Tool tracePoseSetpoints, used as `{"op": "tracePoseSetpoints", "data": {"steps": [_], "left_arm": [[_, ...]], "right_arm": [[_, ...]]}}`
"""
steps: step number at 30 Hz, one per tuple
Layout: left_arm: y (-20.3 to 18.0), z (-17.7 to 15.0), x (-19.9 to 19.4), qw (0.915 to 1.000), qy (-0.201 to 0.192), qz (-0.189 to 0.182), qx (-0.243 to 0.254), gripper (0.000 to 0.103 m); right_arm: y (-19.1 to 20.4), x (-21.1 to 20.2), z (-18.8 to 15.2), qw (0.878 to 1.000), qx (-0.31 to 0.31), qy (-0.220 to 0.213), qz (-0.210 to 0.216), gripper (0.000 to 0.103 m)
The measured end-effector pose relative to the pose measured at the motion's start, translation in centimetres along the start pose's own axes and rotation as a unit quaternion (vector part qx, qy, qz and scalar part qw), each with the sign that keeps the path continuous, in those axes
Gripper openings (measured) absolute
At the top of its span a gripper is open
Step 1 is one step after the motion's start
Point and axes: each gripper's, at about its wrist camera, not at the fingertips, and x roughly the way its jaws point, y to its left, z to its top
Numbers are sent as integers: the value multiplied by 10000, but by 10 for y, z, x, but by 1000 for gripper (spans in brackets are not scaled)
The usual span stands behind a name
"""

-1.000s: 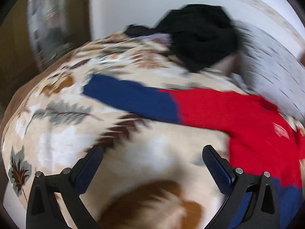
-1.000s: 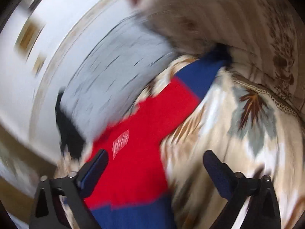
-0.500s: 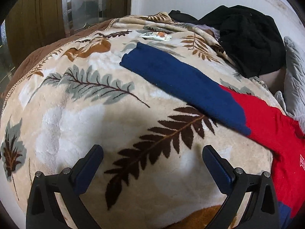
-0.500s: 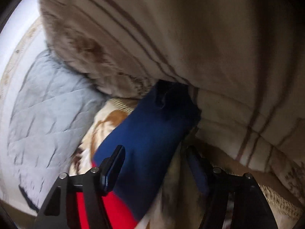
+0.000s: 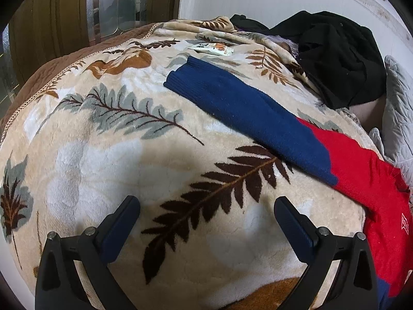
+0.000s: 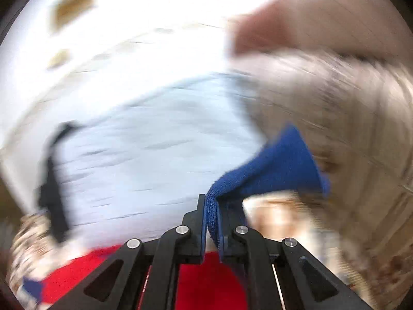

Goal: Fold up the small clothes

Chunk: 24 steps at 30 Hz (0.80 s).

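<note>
A small red sweater (image 5: 382,199) with navy blue sleeves lies on a leaf-patterned blanket (image 5: 108,170). In the left wrist view its left sleeve (image 5: 247,113) stretches flat across the bed. My left gripper (image 5: 206,222) is open and empty, hovering over the blanket in front of that sleeve. In the blurred right wrist view my right gripper (image 6: 211,206) is shut on the other navy sleeve (image 6: 278,168) and holds it lifted above the red body (image 6: 201,279).
A black garment pile (image 5: 338,59) lies at the back of the bed by a grey quilted pillow (image 5: 397,108). A small packet (image 5: 214,47) lies beyond the sleeve cuff. A wooden door (image 5: 64,18) stands at the left. A beige striped blanket (image 6: 348,98) bulges at the right.
My right gripper has closed on the navy sleeve and lifted it, swinging fast. The left gripper has barely moved and stays open.
</note>
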Motion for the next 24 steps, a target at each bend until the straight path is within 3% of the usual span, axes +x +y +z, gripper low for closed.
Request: {"op": "tracePoseSetpoints", "data": {"steps": [2,5,7,9,12,16,18,19,20,23,24], "left_arm": [[0,0,0,10000,6,-11,20,103],[-2,-2,0,9999,24,25,121,103],[-4,-3,1,9997,48,68,231,103],[-6,-3,1,9993,98,94,347,103],[-12,-4,-6,9984,227,55,519,103],[-54,-9,-60,9914,-54,-880,967,102],[-93,-13,-87,9785,-159,-1496,1411,102],[-117,-14,-100,9682,-122,-1889,1638,102],[-143,-15,-109,9552,8,-2327,1829,102],[-214,-21,-104,9247,591,-3169,2024,102],[-231,-23,-97,9194,770,-3298,1998,102]], "right_arm": [[63,-16,-31,9959,-179,202,864,15],[123,-7,-101,9818,-605,808,1611,103],[134,5,-148,9779,-607,1236,1572,100],[123,13,-174,9741,-351,1606,1554,99],[88,-11,-200,9744,109,1575,1602,99],[61,-39,-217,9794,77,1299,1545,99],[62,-32,-222,9800,-5,1256,1547,99],[58,-26,-226,9802,-49,1266,1524,99],[58,-23,-230,9796,-41,1302,1529,99],[47,-15,-237,9739,308,1460,1708,99],[44,-14,-238,9731,395,1449,1749,99]]}}
